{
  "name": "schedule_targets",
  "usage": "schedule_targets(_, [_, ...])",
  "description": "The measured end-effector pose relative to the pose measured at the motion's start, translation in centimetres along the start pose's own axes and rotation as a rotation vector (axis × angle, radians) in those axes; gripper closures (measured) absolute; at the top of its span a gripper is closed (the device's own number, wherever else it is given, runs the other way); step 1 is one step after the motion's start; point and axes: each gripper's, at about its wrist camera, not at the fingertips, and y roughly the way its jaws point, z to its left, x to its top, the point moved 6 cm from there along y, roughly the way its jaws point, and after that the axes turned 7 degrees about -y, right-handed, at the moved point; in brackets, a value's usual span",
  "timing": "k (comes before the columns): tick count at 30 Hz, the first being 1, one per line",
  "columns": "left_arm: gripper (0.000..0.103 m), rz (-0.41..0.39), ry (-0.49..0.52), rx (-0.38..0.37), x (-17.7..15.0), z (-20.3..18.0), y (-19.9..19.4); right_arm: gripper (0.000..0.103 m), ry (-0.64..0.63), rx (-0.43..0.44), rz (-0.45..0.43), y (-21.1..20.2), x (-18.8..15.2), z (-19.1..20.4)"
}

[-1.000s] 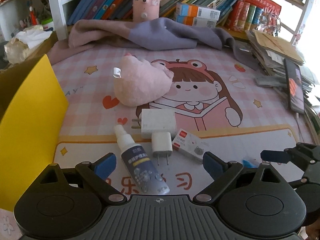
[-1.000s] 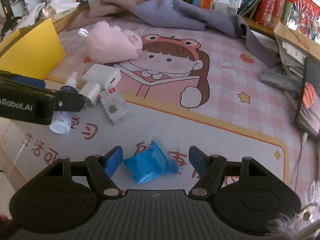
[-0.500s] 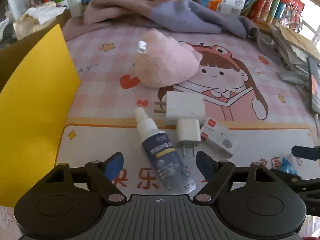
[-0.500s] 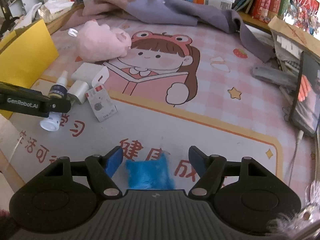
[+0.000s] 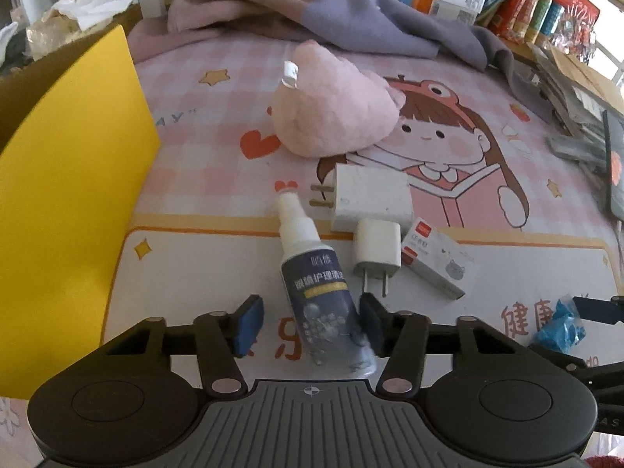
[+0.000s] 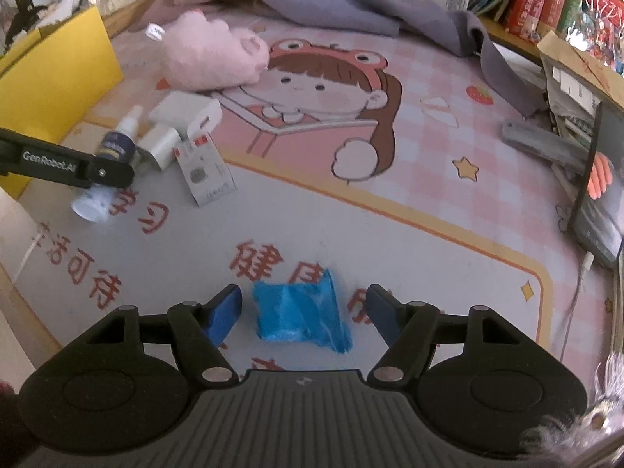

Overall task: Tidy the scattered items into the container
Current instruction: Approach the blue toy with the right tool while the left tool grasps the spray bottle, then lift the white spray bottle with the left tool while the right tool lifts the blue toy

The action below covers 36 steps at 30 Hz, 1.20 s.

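1. The spray bottle (image 5: 323, 292) lies on its side on the table (image 5: 195, 257), white nozzle pointing away, between the spread fingers of the left hand-held gripper (image 5: 310, 325); the right blue pad (image 5: 370, 323) is touching or almost touching its side, while the left pad sits apart from it.
2. The blue plastic packet (image 6: 300, 314) lies flat on the cartoon mat, between the parted fingers of the right hand-held gripper (image 6: 304, 312), with neither pad touching it.
3. Just beyond the bottle sit a small white charger (image 5: 377, 251), prongs toward the near edge, and a larger white adapter (image 5: 370, 199) touching it behind.
4. A small white box with red trim (image 5: 436, 261) lies just right of the small charger.
5. A pink plush toy (image 5: 331, 111) rests farther back on the mat.
6. The yellow container wall (image 5: 66, 195) stands along the left side, near the bottle.
7. A grey-purple cloth (image 5: 351, 23) is heaped at the far edge, in front of shelved books.
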Motion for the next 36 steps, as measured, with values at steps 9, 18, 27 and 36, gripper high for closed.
schedule_targets(9, [0.069, 0.001, 0.034, 0.025, 0.1, -0.2, -0.1, 0.054, -0.009, 0.003, -0.012, -0.3, -0.3, 0.0])
schedule_targets(18, [0.072, -0.011, 0.011, 0.022, -0.6, 0.2, -0.5, 0.064, -0.025, 0.001, -0.044, -0.7, -0.6, 0.1])
schedule_targets(27, [0.072, -0.09, -0.026, -0.038, -0.4, -0.1, -4.3, 0.066, -0.018, 0.026, -0.135, -2.8, 0.8, 0.4])
schedule_targets(36, [0.072, -0.165, -0.078, -0.138, -0.9, 0.0, -9.3, 0.067, 0.005, 0.08, -0.218, -5.7, 2.8, 1.7])
